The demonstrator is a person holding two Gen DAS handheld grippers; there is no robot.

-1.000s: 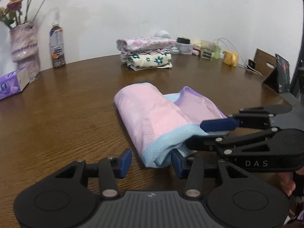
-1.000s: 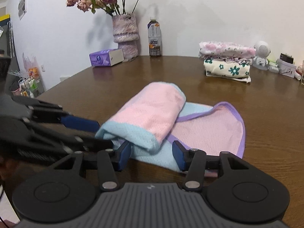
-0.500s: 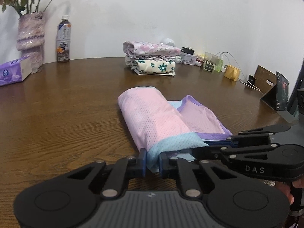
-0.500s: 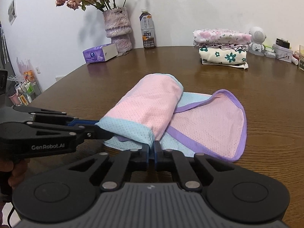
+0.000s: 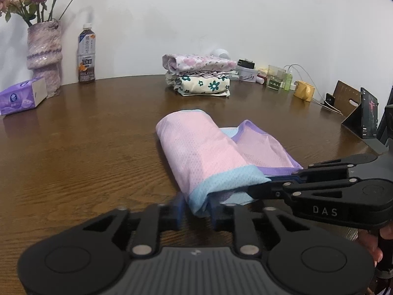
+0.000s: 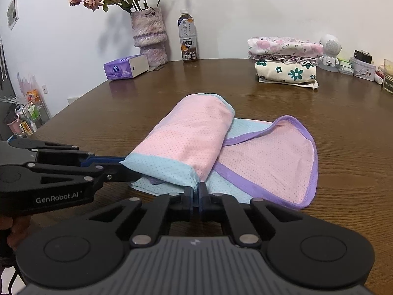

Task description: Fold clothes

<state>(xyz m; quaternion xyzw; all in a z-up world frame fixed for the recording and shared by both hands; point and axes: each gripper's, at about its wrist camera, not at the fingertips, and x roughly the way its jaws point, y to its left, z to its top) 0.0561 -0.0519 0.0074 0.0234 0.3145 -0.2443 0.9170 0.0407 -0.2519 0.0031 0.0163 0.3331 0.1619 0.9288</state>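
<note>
Your pink mesh garment with pale-blue and purple trim [image 6: 196, 135] is lying half-folded on the brown wooden surface [image 5: 73, 152], its long axis running straight away from both tools, near hem at your fingertips. Your right gripper [image 6: 195, 198] is pinching the hem's right corner, jaws fully closed. Your left gripper [image 5: 195, 209] is opening slightly, the left corner sitting between its blurred jaws. 1 second ago, both were standing wide apart.
</note>
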